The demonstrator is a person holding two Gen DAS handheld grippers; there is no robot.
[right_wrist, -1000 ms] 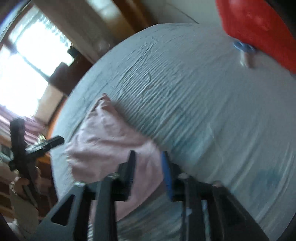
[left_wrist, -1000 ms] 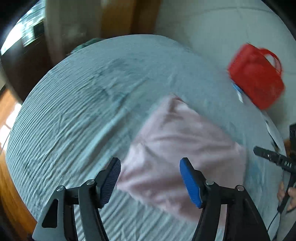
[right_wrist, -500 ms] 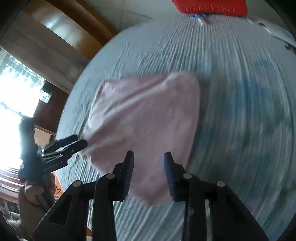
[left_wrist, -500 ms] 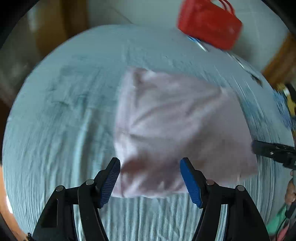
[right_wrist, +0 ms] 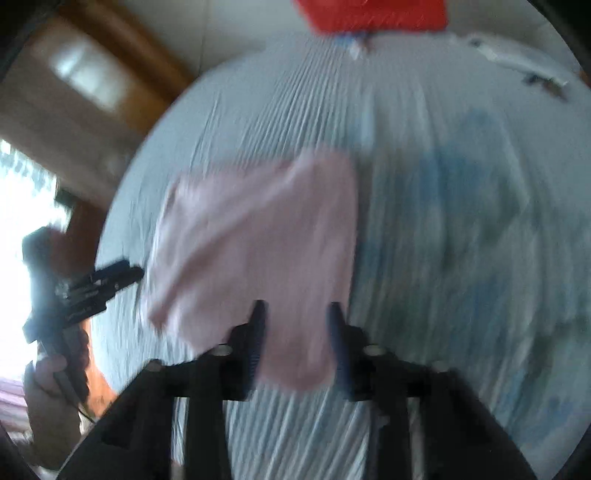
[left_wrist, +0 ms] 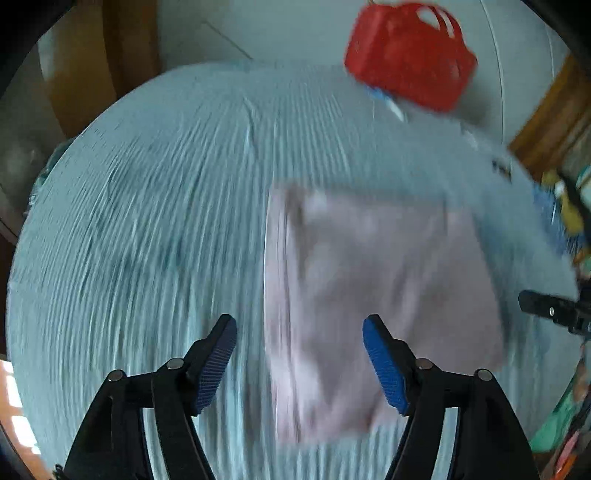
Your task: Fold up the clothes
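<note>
A folded pale pink garment (left_wrist: 373, 295) lies flat on the light blue bedsheet (left_wrist: 147, 229). It also shows in the right wrist view (right_wrist: 258, 251). My left gripper (left_wrist: 299, 354) is open and empty, held above the garment's near left edge. My right gripper (right_wrist: 295, 332) is open and empty, held above the garment's near right corner. The right gripper's tip shows in the left wrist view (left_wrist: 546, 310) at the garment's right side. The left gripper shows in the right wrist view (right_wrist: 96, 284) at the garment's left side. Both views are motion-blurred.
A red bag (left_wrist: 410, 55) stands at the far edge of the bed, also in the right wrist view (right_wrist: 373, 14). Small papers (right_wrist: 517, 62) lie at the far right. Wooden furniture (left_wrist: 550, 118) and a bright window (right_wrist: 22, 221) flank the bed.
Both grippers have pulled back and swung round; the garment now lies released on the sheet. The right gripper's jaws have opened a little wider than a second ago.
</note>
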